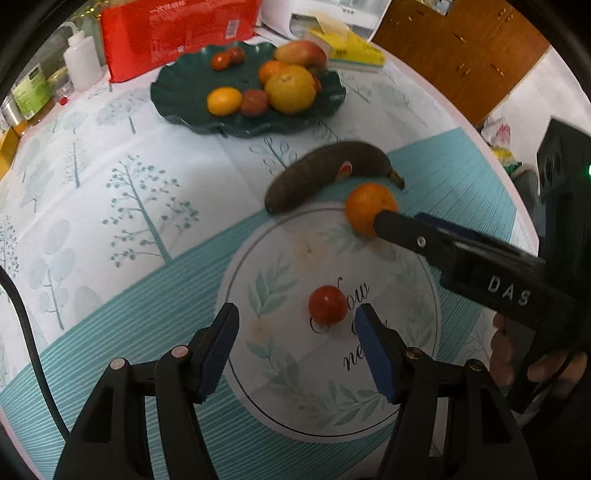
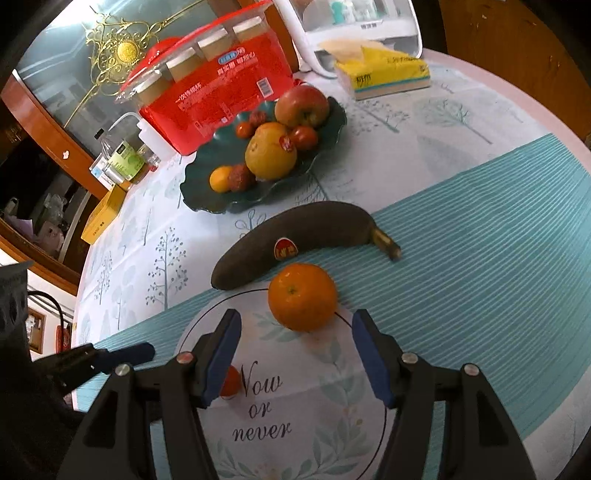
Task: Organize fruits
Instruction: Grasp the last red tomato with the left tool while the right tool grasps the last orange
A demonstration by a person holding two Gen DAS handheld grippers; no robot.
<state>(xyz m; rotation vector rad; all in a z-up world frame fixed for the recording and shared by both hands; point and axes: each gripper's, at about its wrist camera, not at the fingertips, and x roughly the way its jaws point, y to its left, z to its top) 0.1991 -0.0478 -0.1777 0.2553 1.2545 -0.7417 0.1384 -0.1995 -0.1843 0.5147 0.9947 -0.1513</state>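
My left gripper [image 1: 297, 317] stands open over the round printed placemat [image 1: 280, 369]. A small red tomato [image 1: 328, 305] lies just beyond its tips, close to the right pad and untouched. My right gripper [image 2: 295, 325] is open too, with an orange [image 2: 302, 295] between its tips and a gap on each side. In the left wrist view one of its fingers [image 1: 406, 232] overlaps the orange [image 1: 369, 206]. A dark, overripe banana [image 2: 295, 236] lies right behind the orange. The green wavy plate [image 2: 195, 184] further back holds several fruits. The tomato [image 2: 232, 384] is half hidden behind my right gripper's left finger.
Behind the plate stand a red package [image 2: 221, 96], a yellow tissue box [image 2: 388, 74] and a white appliance [image 2: 351, 26]. A white squeeze bottle [image 1: 79, 59] and a green-labelled jar [image 1: 31, 92] sit at the far left. The round table's edge [image 2: 576, 435] curves along the right. A hand [image 1: 517, 354] holds the right gripper.
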